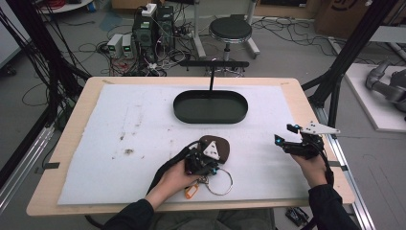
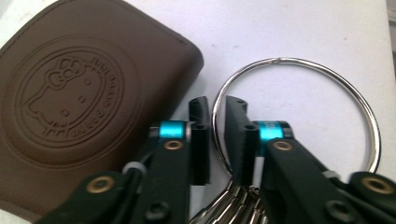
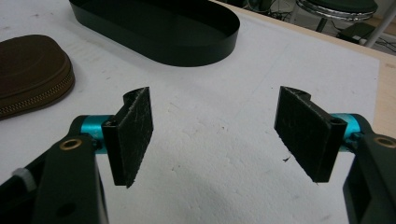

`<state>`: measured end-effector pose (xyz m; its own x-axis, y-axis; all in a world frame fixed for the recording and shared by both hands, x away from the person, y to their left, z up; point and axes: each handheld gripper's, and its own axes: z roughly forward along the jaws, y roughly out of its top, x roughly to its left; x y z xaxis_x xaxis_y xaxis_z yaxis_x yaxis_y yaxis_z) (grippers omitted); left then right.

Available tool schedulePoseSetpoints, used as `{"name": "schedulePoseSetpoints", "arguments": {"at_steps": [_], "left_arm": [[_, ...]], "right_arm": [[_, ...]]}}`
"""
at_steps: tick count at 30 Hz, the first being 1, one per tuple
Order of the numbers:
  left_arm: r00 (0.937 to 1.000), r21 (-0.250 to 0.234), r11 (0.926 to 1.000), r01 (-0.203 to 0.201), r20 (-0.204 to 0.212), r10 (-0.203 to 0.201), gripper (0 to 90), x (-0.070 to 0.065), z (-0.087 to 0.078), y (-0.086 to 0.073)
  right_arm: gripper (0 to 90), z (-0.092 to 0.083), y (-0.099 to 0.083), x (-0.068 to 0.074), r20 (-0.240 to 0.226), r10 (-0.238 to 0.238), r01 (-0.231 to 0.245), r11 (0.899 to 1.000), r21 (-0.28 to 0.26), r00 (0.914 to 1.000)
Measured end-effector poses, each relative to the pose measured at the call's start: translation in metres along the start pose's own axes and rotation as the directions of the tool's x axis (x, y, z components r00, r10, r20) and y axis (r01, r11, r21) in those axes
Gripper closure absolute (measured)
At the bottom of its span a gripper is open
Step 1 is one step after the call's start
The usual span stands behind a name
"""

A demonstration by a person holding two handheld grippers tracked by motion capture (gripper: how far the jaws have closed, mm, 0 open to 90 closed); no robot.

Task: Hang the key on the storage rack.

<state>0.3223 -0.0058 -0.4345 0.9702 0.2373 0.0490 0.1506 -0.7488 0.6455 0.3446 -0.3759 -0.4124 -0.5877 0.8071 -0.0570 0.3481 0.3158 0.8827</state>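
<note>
Two grippers | left gripper (image 2: 215, 135) nearly closed around thin silver key ring (image 2: 299, 112), right of brown leather pouch (image 2: 79, 107) | right gripper (image 3: 219, 135) open over bare white mat (image 1: 143, 124), near right edge.

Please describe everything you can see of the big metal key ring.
The key ring is a thin, shiny silver wire hoop, round, with a small joint at its top. It lies flat on the white mat, just right of the brown pouch. The left gripper has its jaws nearly shut around the wire at the hoop's left side. Keys hang from it near the jaws, and an orange tag lies by it in the high view.
</note>
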Motion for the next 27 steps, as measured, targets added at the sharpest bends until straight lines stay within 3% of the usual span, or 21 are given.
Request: {"name": "schedulePoseSetpoints", "arguments": {"at_steps": [2, 7, 9, 13, 15, 18, 23, 27], "left_arm": [[1.0000, 0.003, 1.0000, -0.008, -0.001, 0.008, 85.6, -0.001, 0.000, 0.000], [0.9999, -0.007, 0.9999, 0.013, 0.007, -0.013, 86.1, 0.001, -0.001, -0.001], [0.9998, -0.014, 0.9998, 0.011, -0.018, -0.011, 86.1, 0.003, -0.004, -0.002], [0.9990, -0.063, 0.9974, 0.035, -0.026, -0.036, 86.2, 0.007, -0.012, -0.004], [0.9971, -0.132, 0.9896, 0.057, -0.044, -0.063, 86.1, 0.011, -0.023, -0.006], [0.9942, -0.200, 0.9772, 0.070, -0.067, -0.085, 86.1, 0.013, -0.036, -0.008], [0.9910, -0.254, 0.9664, 0.042, -0.112, -0.073, 86.2, 0.012, -0.050, -0.009], [0.9924, -0.275, 0.9613, 0.012, -0.115, -0.045, 86.2, 0.005, -0.055, -0.007]], "right_arm": [[28.5, -0.001, 0.000, 0.000, 0.000, 0.003, -0.003, 1.000, -0.001, 1.0000], [28.6, 0.000, 0.000, 0.000, -0.001, 0.004, -0.004, 1.000, 0.000, 1.0000], [28.5, 0.000, 0.000, -0.001, 0.000, 0.002, -0.002, 1.000, -0.004, 1.0000], [28.6, 0.001, 0.000, -0.001, 0.000, 0.003, -0.003, 1.000, -0.005, 1.0000], [28.6, 0.000, 0.000, -0.001, -0.001, 0.004, -0.004, 1.000, -0.006, 1.0000], [28.6, 0.001, 0.000, -0.001, 0.000, 0.002, -0.002, 1.000, -0.006, 1.0000], [28.6, 0.001, 0.001, 0.000, -0.001, 0.000, 0.000, 1.000, -0.007, 1.0000], [28.6, 0.001, 0.001, 0.000, -0.001, -0.001, 0.001, 1.000, -0.009, 1.0000]]}}
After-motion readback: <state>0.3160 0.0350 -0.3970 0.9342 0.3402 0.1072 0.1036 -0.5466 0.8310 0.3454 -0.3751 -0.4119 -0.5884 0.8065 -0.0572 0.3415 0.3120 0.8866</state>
